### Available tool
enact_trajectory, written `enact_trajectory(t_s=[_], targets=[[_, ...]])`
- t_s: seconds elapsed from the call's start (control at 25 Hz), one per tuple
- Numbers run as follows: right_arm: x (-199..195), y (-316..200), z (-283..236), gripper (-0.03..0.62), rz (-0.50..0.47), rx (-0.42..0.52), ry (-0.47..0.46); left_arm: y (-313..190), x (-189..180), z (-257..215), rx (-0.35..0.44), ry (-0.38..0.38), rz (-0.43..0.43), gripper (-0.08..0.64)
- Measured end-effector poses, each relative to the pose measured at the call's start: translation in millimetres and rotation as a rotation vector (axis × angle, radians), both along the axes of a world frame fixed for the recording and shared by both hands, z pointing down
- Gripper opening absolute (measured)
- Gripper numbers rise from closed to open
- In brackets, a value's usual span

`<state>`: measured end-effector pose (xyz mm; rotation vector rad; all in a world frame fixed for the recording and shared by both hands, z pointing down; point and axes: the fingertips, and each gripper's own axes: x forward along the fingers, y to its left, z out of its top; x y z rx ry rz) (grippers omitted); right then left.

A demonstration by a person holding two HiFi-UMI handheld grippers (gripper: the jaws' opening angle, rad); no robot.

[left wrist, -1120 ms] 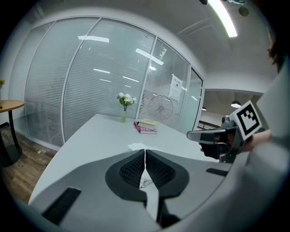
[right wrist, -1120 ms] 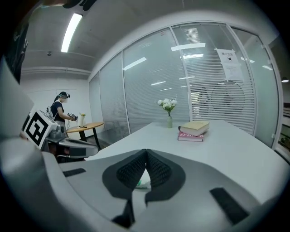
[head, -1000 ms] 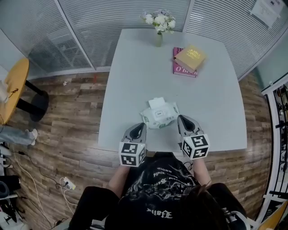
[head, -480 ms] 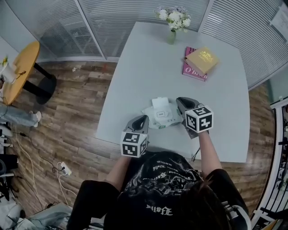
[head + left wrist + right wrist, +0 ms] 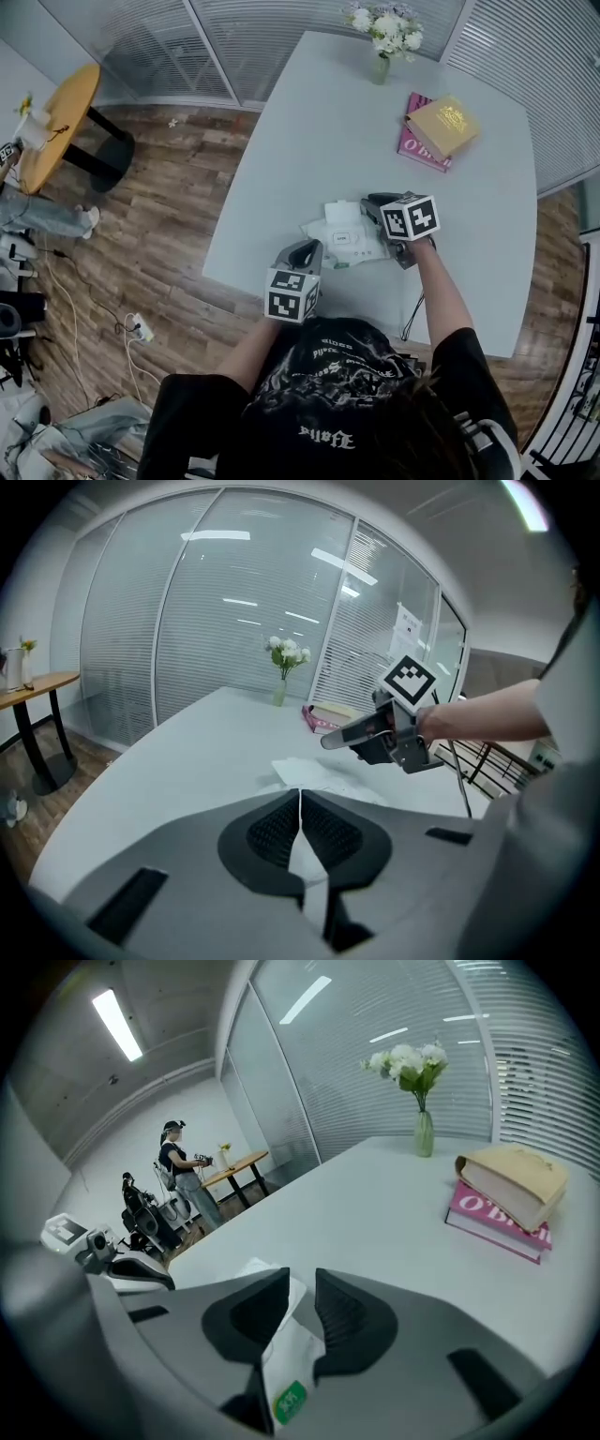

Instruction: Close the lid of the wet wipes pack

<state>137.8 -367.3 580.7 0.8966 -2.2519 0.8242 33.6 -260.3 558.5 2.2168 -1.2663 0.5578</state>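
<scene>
The white wet wipes pack (image 5: 345, 240) lies near the table's front edge, its lid (image 5: 341, 212) flipped open on the far side. My right gripper (image 5: 369, 208) hangs over the pack's right end. Its jaws have just been opening and now stand apart. In the right gripper view the pack (image 5: 284, 1358) with its green label shows through the gap of that gripper (image 5: 301, 1282), and the pads do not press on it. My left gripper (image 5: 307, 247) sits just short of the pack's near left corner. Its jaws (image 5: 300, 795) meet in a thin line, with nothing between them.
Two stacked books (image 5: 441, 132), tan on pink, lie at the table's far right, with a vase of white flowers (image 5: 382, 36) behind them. The grey table (image 5: 309, 122) ends close to me. A round wooden side table (image 5: 52, 127) stands on the floor to the left.
My right gripper has moved forward and down over the pack's right end, and its jaws have opened. My left gripper has edged closer to the pack.
</scene>
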Motion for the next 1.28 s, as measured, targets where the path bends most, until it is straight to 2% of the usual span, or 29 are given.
enact_trajectory(t_s=[0.24, 0.48, 0.68, 0.92, 1.12, 1.28], targets=[[-5, -10, 16, 0.109, -0.040, -0.143, -0.112, -9, 4, 21, -0.065, -0.041, -0.014, 0.009], [-8, -14, 30, 0.100, -0.009, -0.254, -0.219, -9, 3, 40, -0.129, -0.082, -0.026, 0.009], [-11, -9, 42, 0.101, -0.036, -0.301, -0.223, -9, 5, 49, -0.156, -0.102, -0.015, 0.009], [-15, -8, 34, 0.078, -0.068, -0.328, -0.292, -8, 5, 50, -0.172, -0.073, -0.002, 0.009], [-21, -5, 32, 0.028, -0.095, -0.325, -0.283, -8, 4, 50, -0.171, -0.058, -0.003, 0.009], [-21, -6, 24, 0.026, -0.085, -0.339, -0.344, -9, 4, 53, -0.168, -0.052, -0.006, 0.009]])
